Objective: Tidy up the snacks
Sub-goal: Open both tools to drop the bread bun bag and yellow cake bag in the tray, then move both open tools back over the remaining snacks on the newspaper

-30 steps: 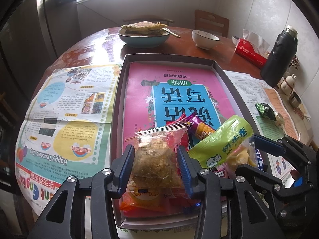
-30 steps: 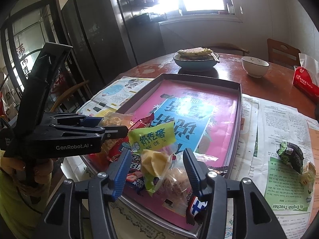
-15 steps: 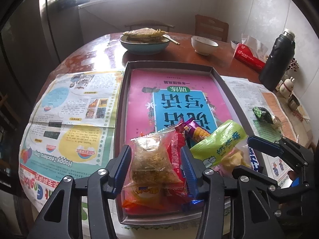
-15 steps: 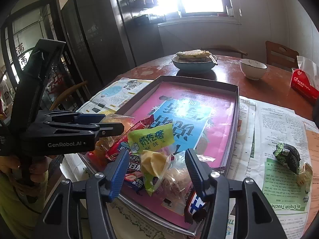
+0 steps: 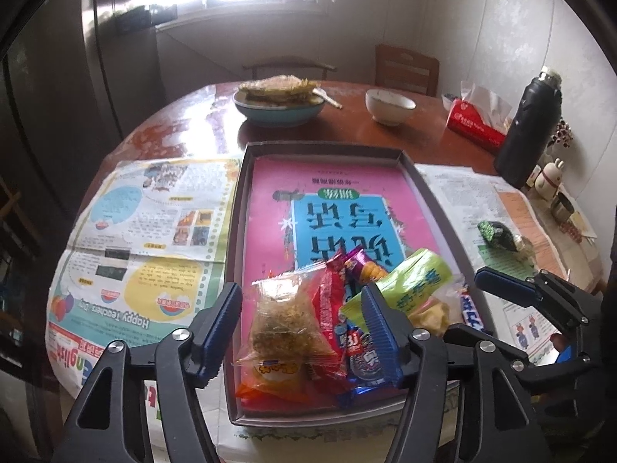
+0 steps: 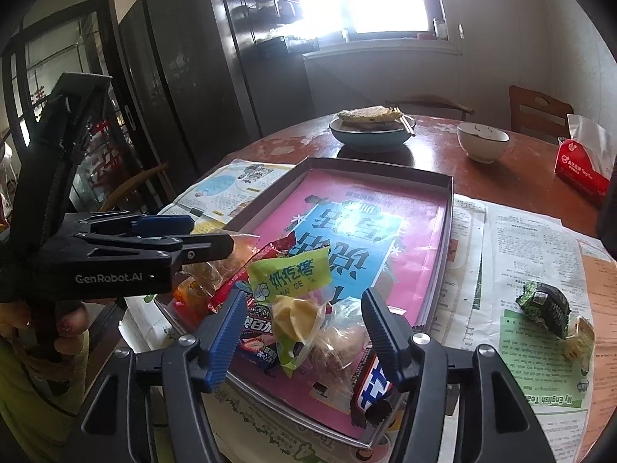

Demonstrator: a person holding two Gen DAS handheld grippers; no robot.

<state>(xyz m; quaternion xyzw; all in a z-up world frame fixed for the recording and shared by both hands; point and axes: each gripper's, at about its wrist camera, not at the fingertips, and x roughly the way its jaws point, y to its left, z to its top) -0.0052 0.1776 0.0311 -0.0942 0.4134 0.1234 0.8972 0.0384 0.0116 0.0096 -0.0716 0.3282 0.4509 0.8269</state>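
Observation:
A grey shallow tray [image 5: 241, 212] lined with a pink sheet holds a heap of snack packets at its near end. My left gripper [image 5: 300, 328] hovers over a clear packet of brown crumbly snack [image 5: 285, 320]. Its jaws are opening, and the pads stand clear of the packet. My right gripper [image 6: 304, 333] straddles a green packet [image 6: 289, 274] with pale yellow pieces. Those jaws are opening too and do not press on it. A dark green wrapped snack [image 6: 545, 306] lies on the newspaper right of the tray [image 6: 449, 212]. The left gripper [image 6: 204, 237] shows at the left in the right wrist view.
A blue bowl [image 5: 279, 106] of flatbread with chopsticks, a white bowl [image 5: 389, 106], a red tissue pack [image 5: 476, 125] and a black flask [image 5: 528, 127] stand on the round wooden table. Newspapers [image 5: 142, 239] flank the tray. Chairs stand behind.
Both grippers' jaws have widened. The left one has let go of the clear packet and lifted slightly; the packet now rests on the heap in the tray.

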